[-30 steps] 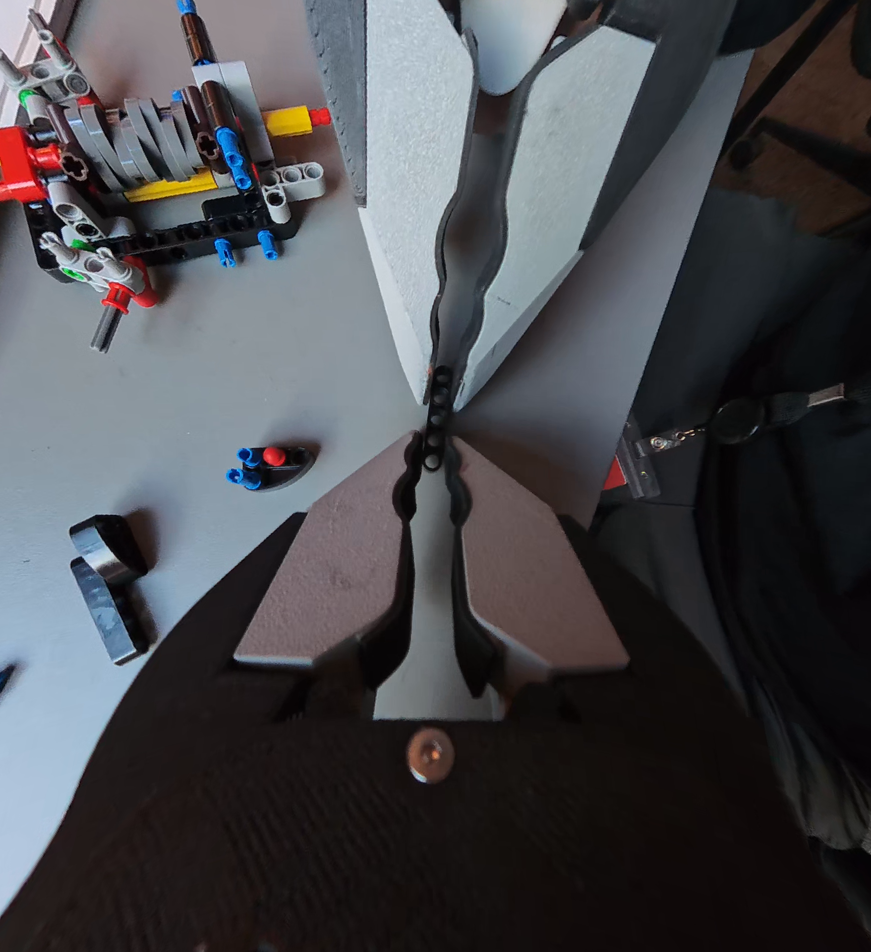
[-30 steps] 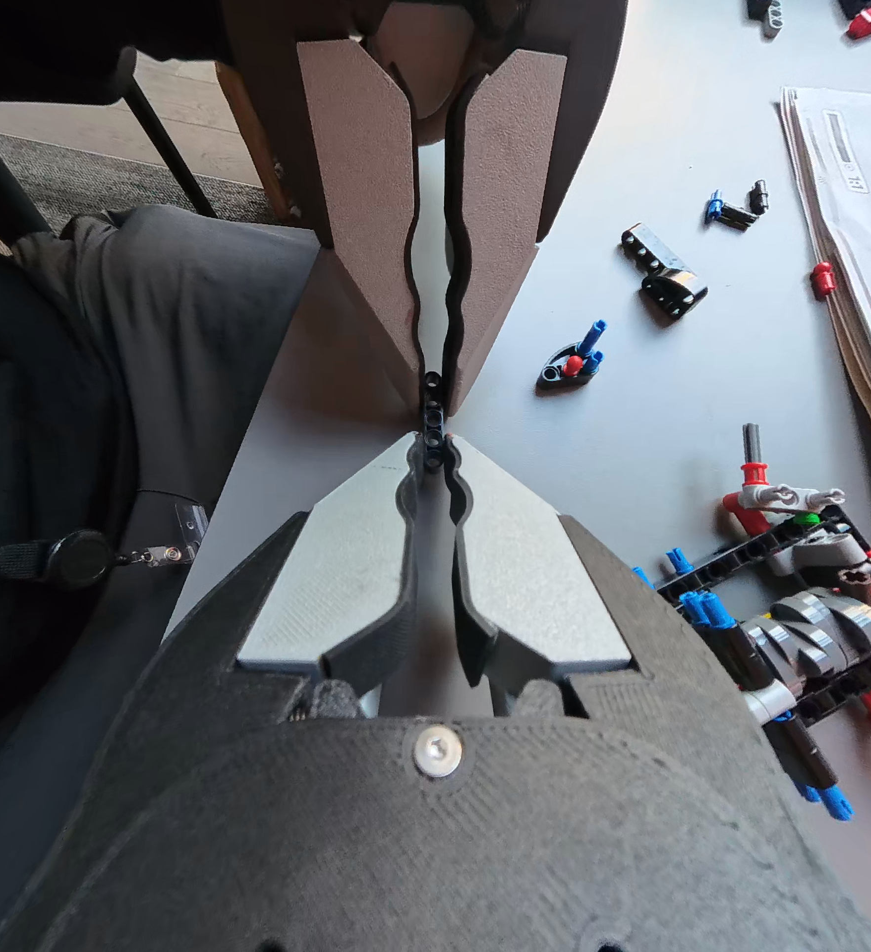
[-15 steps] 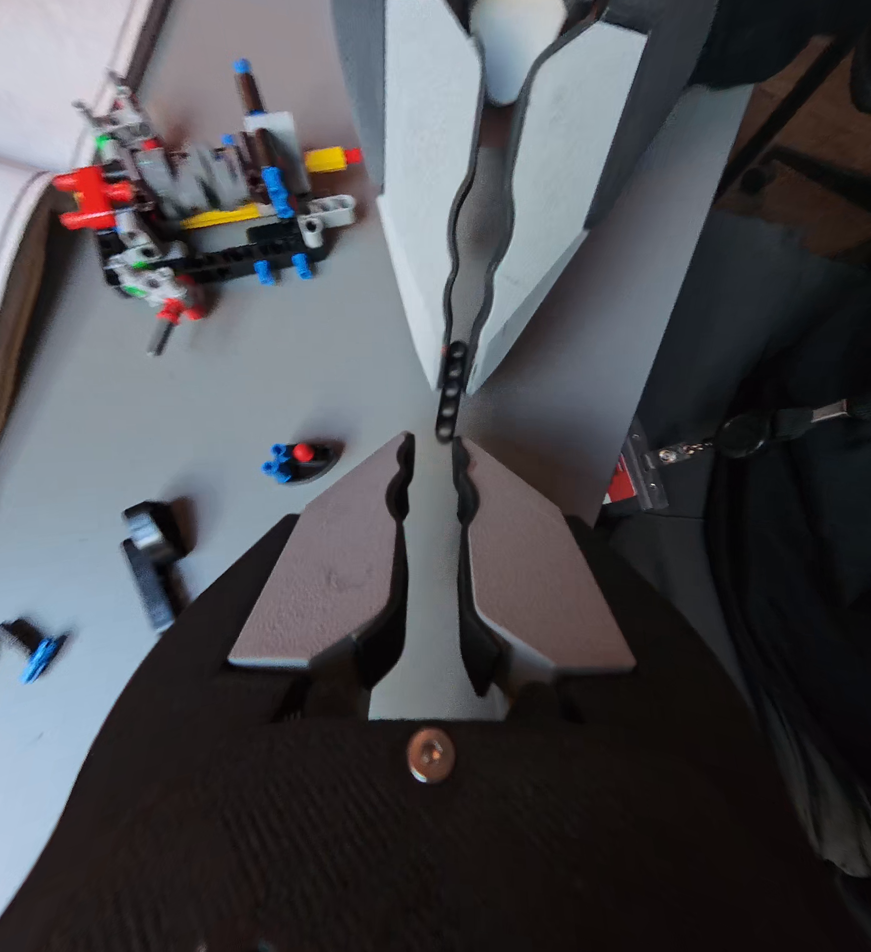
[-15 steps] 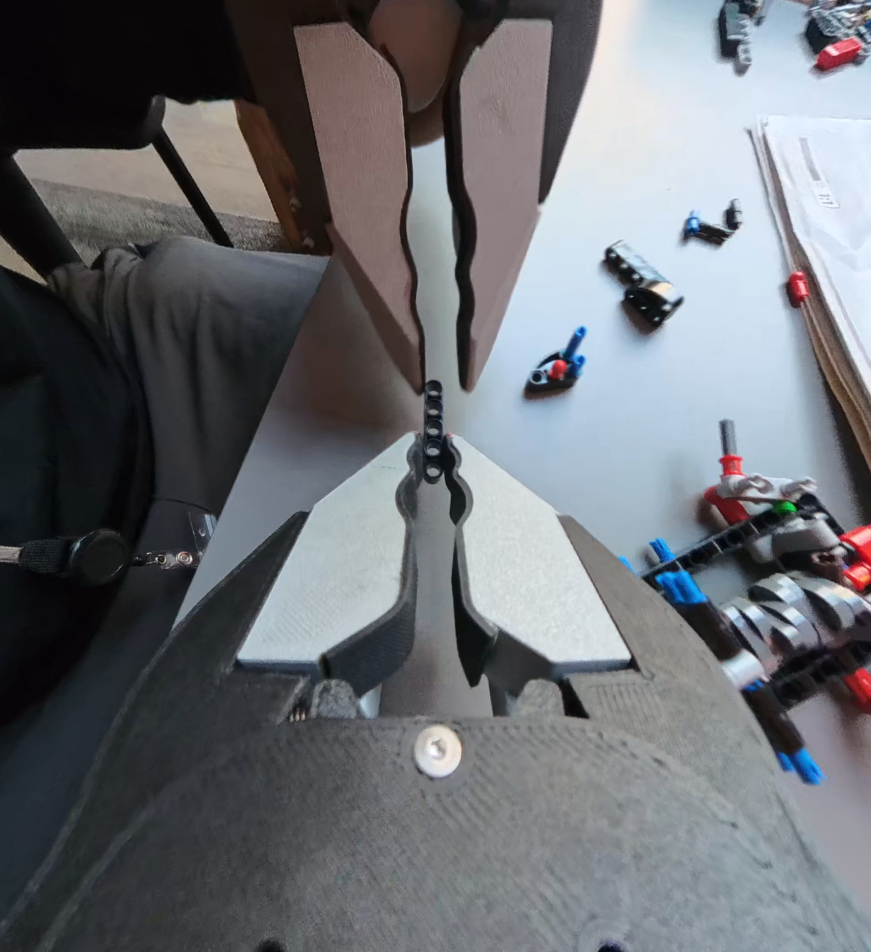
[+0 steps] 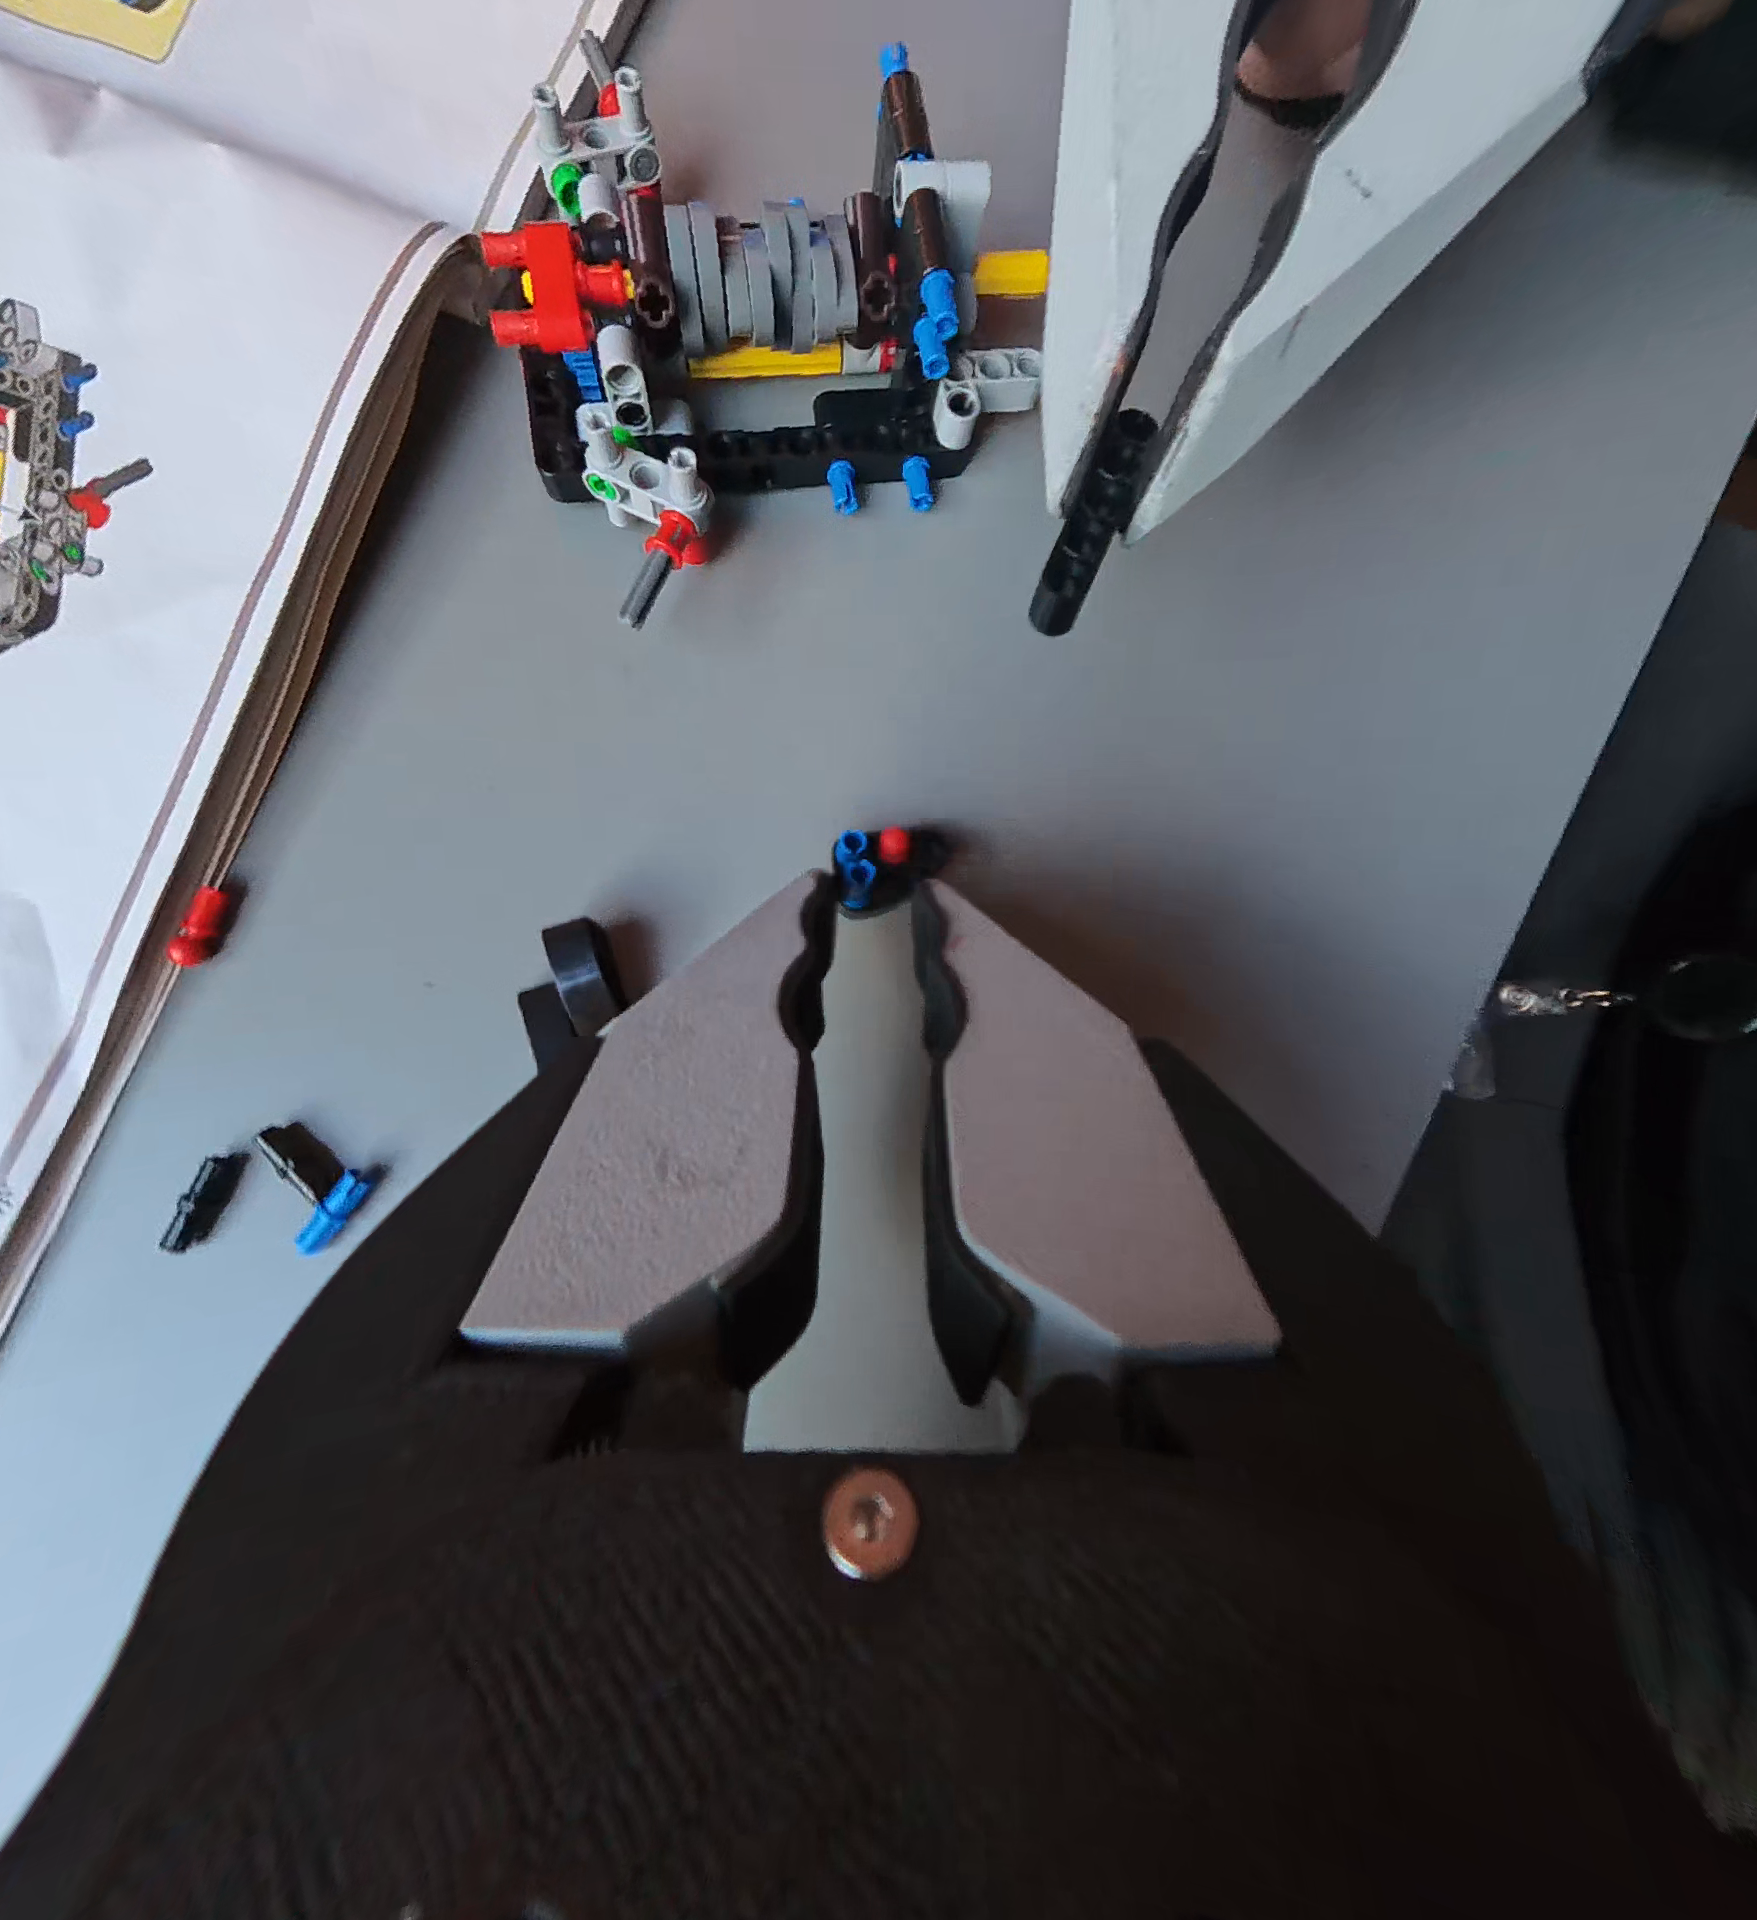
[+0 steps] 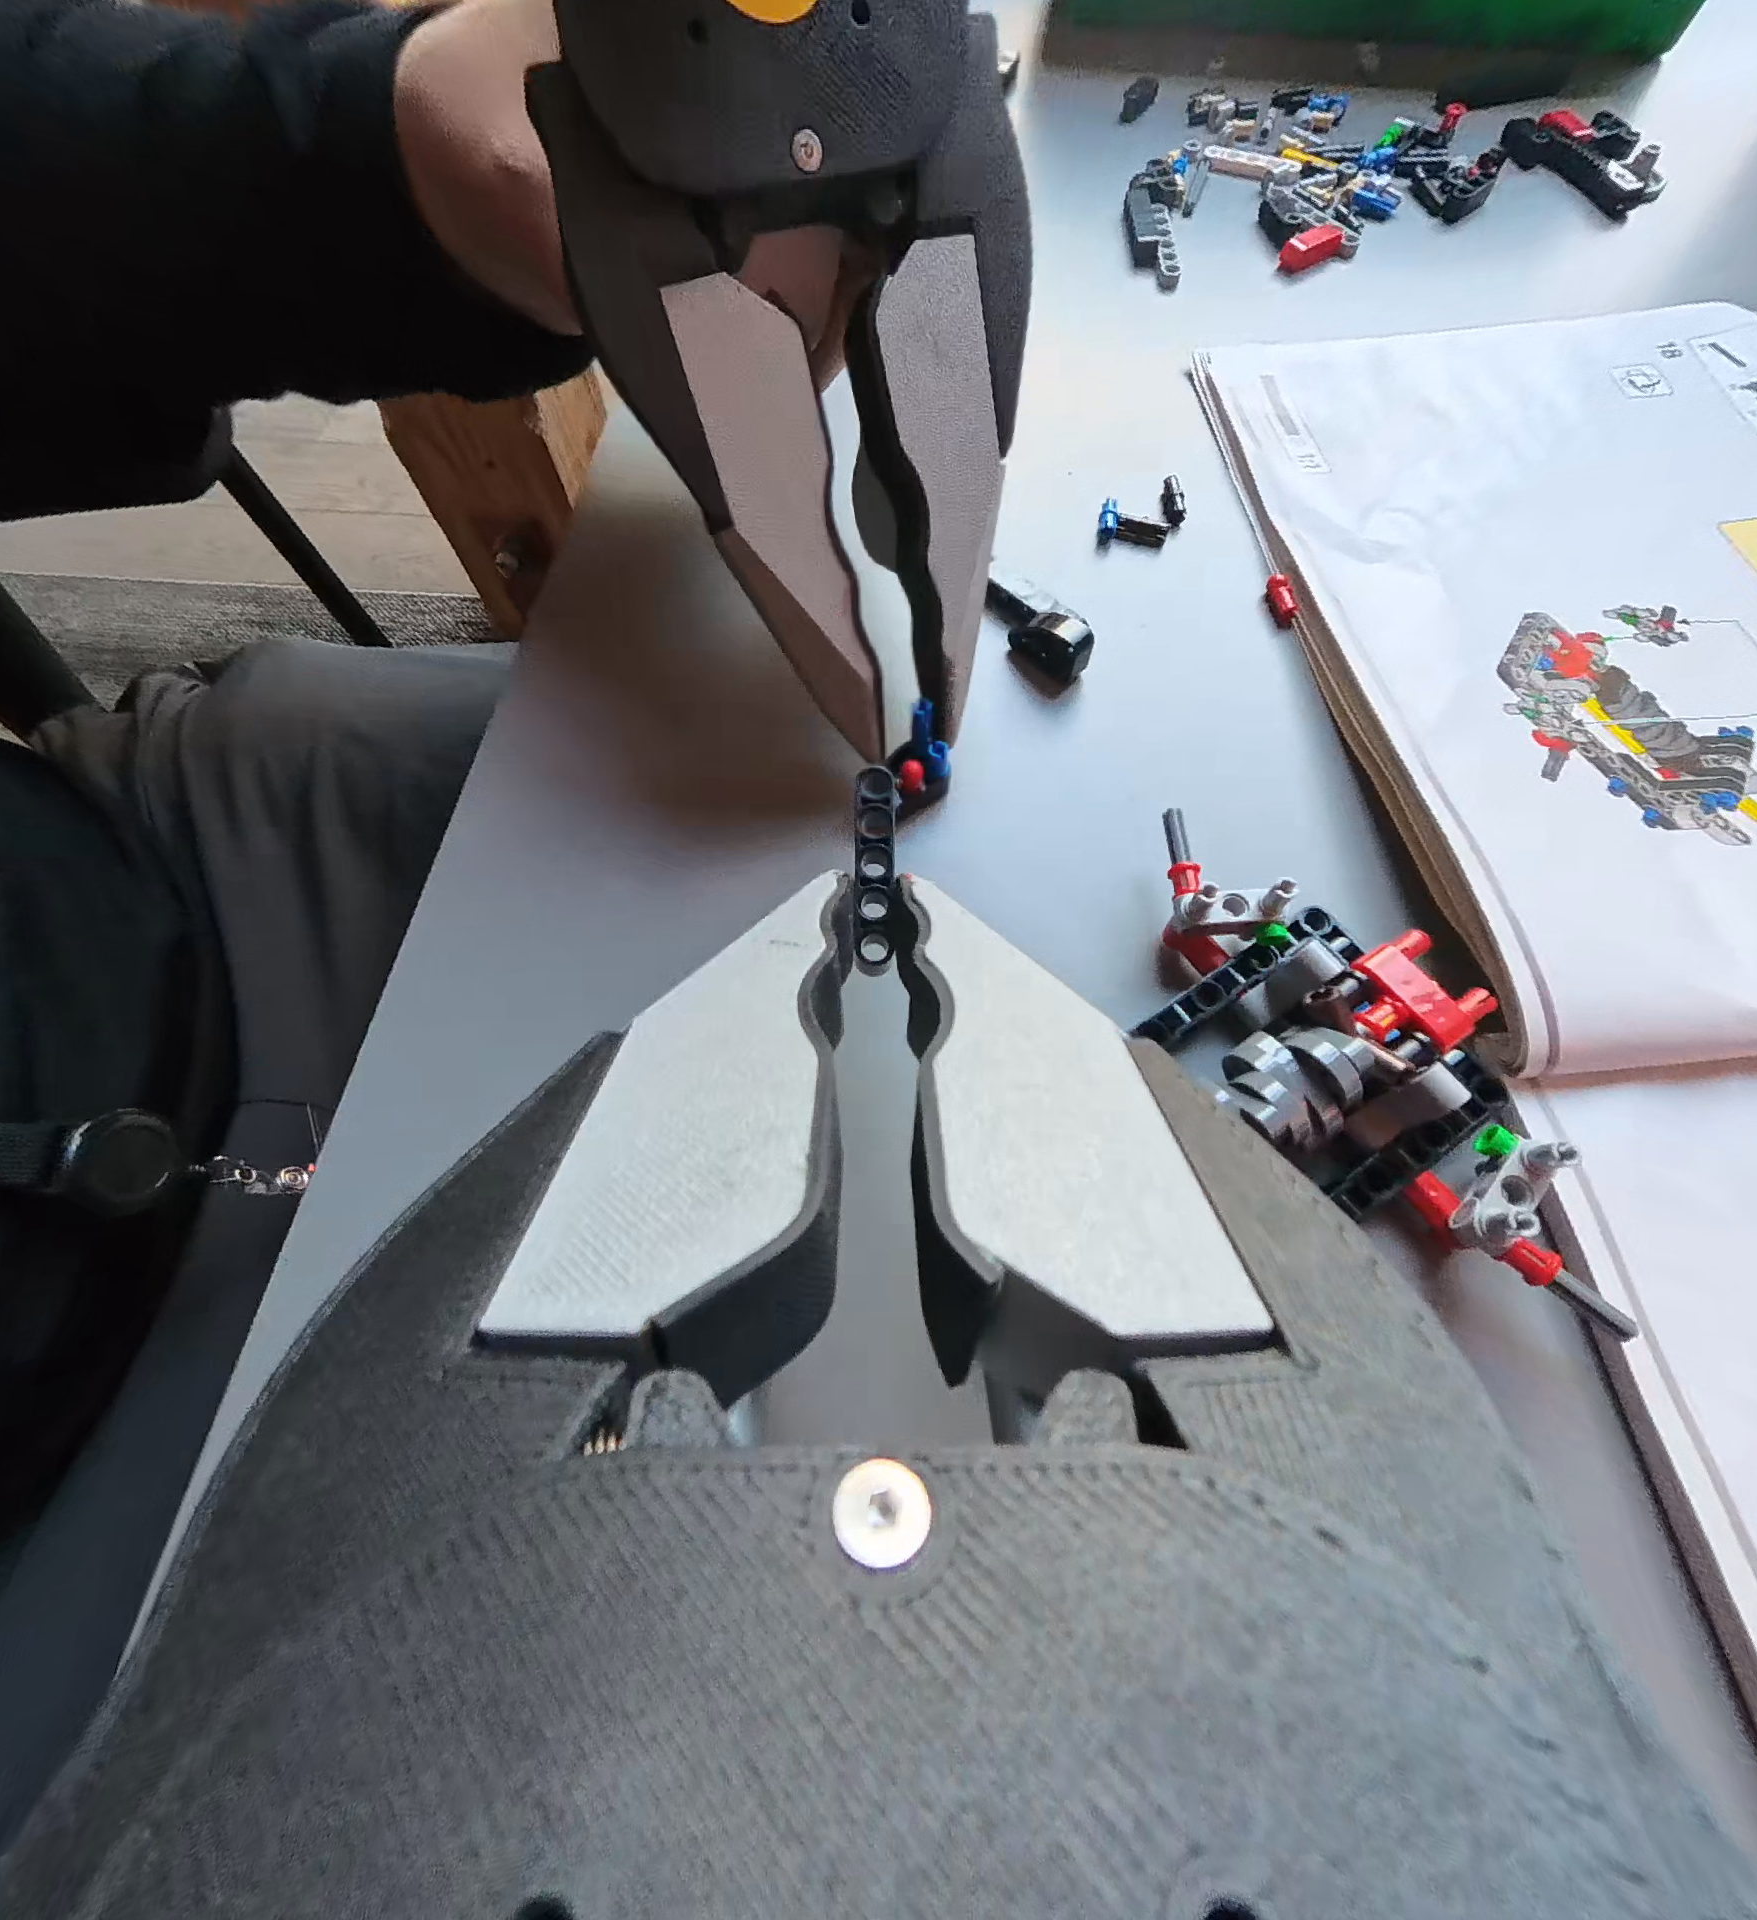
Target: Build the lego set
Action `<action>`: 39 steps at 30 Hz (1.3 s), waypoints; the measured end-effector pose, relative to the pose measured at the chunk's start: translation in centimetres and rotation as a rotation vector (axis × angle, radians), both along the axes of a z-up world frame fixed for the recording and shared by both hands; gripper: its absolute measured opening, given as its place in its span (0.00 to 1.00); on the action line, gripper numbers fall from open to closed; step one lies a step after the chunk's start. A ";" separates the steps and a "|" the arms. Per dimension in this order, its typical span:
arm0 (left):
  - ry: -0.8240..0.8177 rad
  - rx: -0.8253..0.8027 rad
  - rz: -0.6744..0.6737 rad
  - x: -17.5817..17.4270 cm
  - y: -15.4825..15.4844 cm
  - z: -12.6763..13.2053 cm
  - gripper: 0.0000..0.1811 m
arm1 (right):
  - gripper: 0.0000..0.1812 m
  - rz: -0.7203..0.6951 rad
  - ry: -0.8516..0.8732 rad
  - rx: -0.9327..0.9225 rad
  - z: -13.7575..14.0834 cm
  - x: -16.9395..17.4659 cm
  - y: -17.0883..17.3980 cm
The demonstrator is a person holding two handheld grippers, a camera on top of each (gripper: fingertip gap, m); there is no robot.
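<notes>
Since a second earlier, when both grippers pinched the same beam tip to tip, the left gripper (image 5: 874, 894) had let go and moved to the small black piece (image 5: 889, 862) with blue and red pins.

From the left wrist, its fingers stood slightly spread, the tips on either side of that piece on the table (image 5: 645, 748). The right gripper (image 5: 1113, 509) hung above, pinching the black beam (image 5: 1087, 530), whose free end pointed down at the table. The partial build (image 5: 760, 332) sat beyond, beside the open manual (image 5: 126, 520).

From the right wrist, the right gripper (image 6: 876, 899) was pressed on the beam (image 6: 874, 862), which jutted forward past its tips. The left gripper (image 6: 905, 727) pointed down at the pinned piece (image 6: 921, 774), just beyond the beam's end. The build (image 6: 1341, 1049) lay to the right, against the manual (image 6: 1580, 675); loose parts (image 6: 1373, 177) were scattered far off.
</notes>
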State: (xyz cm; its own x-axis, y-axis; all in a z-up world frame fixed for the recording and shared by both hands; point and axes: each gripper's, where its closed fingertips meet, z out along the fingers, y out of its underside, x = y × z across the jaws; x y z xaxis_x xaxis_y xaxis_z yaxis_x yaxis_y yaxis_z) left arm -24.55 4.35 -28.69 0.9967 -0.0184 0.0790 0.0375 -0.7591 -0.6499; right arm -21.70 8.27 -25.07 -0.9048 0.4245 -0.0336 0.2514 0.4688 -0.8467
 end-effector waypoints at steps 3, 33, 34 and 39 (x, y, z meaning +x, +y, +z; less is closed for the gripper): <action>-0.017 -0.027 -0.059 0.4 0.3 -0.5 0.00 | 0.03 -0.003 -0.012 0.021 -0.4 -0.2 0.0; -0.018 -0.054 -0.323 2.1 0.6 -0.5 0.25 | 0.03 0.031 -0.017 0.383 -4.2 0.7 -1.8; -0.005 -0.064 -0.327 1.9 0.3 -0.5 0.25 | 0.03 0.034 -0.019 0.384 -4.3 0.8 -1.8; 0.052 -0.079 -0.283 0.8 -0.5 -0.7 0.21 | 0.03 0.077 -0.066 0.340 -4.3 1.9 -2.3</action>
State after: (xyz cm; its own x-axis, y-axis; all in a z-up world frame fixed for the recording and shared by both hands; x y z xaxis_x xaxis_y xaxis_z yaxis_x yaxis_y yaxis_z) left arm -23.73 3.86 -29.35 0.9557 -0.2917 0.0406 -0.2142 -0.7832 -0.5837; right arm -19.85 6.01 -29.36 -0.9350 0.3525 0.0386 0.2535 0.7406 -0.6224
